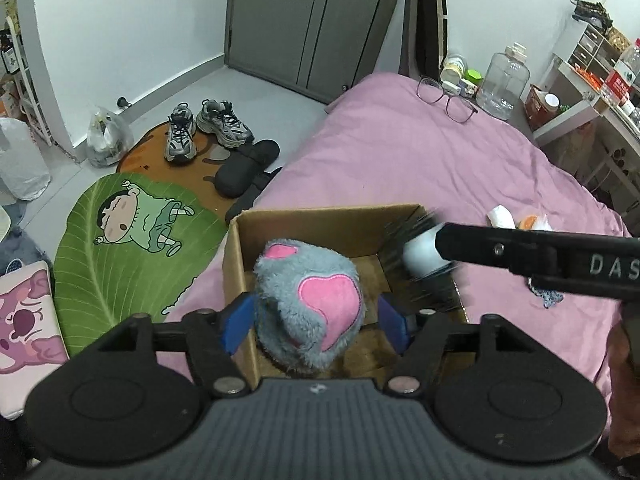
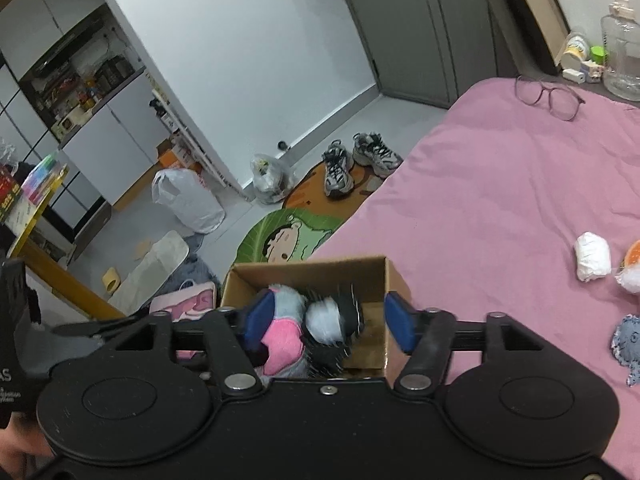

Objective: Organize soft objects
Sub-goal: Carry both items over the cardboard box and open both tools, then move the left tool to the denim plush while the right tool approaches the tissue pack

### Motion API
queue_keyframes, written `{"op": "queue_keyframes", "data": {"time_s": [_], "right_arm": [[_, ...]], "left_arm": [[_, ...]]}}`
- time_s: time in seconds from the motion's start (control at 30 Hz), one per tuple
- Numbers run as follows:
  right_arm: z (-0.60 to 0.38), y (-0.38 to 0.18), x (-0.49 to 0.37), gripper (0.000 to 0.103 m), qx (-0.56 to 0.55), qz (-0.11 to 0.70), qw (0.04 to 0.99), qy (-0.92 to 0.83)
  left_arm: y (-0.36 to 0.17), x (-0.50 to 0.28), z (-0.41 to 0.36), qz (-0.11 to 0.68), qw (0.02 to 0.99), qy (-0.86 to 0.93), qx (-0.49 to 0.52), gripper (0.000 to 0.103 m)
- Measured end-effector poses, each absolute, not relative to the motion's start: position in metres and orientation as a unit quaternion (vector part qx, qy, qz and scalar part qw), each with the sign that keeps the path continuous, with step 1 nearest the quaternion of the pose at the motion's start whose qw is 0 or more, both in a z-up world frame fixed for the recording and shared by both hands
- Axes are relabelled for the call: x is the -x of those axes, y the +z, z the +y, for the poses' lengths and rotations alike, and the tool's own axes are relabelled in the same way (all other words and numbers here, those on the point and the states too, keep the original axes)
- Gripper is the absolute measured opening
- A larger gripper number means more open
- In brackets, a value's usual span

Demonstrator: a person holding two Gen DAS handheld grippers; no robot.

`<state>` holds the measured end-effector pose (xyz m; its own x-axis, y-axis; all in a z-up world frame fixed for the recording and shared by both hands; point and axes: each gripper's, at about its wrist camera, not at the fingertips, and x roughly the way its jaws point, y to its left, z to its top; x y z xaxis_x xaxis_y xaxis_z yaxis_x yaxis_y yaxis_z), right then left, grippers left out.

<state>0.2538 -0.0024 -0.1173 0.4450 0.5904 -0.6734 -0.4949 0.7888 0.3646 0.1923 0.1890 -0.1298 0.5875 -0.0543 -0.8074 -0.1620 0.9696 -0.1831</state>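
An open cardboard box (image 1: 324,220) sits on the pink bed. Inside it stands a grey plush toy (image 1: 308,300) with pink heart patches. My left gripper (image 1: 315,322) hangs over the box with its blue pads on either side of the plush; a gap shows at the right pad, so it is open. In the right wrist view my right gripper (image 2: 330,324) is open above the same box (image 2: 312,268). A blurred black-and-white spiky toy (image 2: 336,320) lies loose between its pads beside the plush (image 2: 280,344). That spiky toy (image 1: 420,256) shows at the box's right wall.
On the pink bedspread (image 2: 500,200) to the right lie a white soft bundle (image 2: 593,256), an orange-and-white item (image 2: 634,264) and a blue-grey knitted piece (image 2: 628,344). Glasses (image 1: 444,98) rest further up the bed. Shoes (image 1: 208,128) and floor mats (image 1: 132,240) lie left of it.
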Motion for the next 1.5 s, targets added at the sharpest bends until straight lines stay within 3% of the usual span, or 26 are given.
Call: {"op": "queue_keyframes", "data": {"time_s": [0.07,0.3,0.43,0.63,0.9,1.13,1.5], "right_arm": [[-0.008,-0.114,-0.253,0.062,-0.061,0.418,0.849,0.318],[-0.035,-0.109,-0.246,0.064,-0.068,0.412,0.855,0.307],[-0.056,-0.103,-0.238,0.076,-0.068,0.401,0.862,0.304],[-0.086,-0.099,-0.234,0.083,-0.052,0.393,0.871,0.291],[-0.118,-0.088,-0.223,0.097,-0.034,0.367,0.889,0.271],[-0.144,-0.097,-0.223,0.098,-0.045,0.356,0.893,0.272],[-0.181,-0.111,-0.233,0.098,-0.075,0.350,0.891,0.280]], "left_arm": [[-0.127,-0.189,0.190,0.452,0.882,0.031,0.128,0.079],[-0.116,-0.181,0.186,0.437,0.886,0.059,0.141,0.085],[-0.109,-0.176,0.180,0.431,0.887,0.066,0.153,0.091],[-0.093,-0.169,0.155,0.418,0.896,0.061,0.135,0.103],[-0.079,-0.163,0.127,0.406,0.904,0.053,0.125,0.103],[-0.070,-0.164,0.100,0.386,0.914,0.031,0.120,0.103],[-0.072,-0.173,0.062,0.416,0.905,0.012,0.091,0.103]]}}
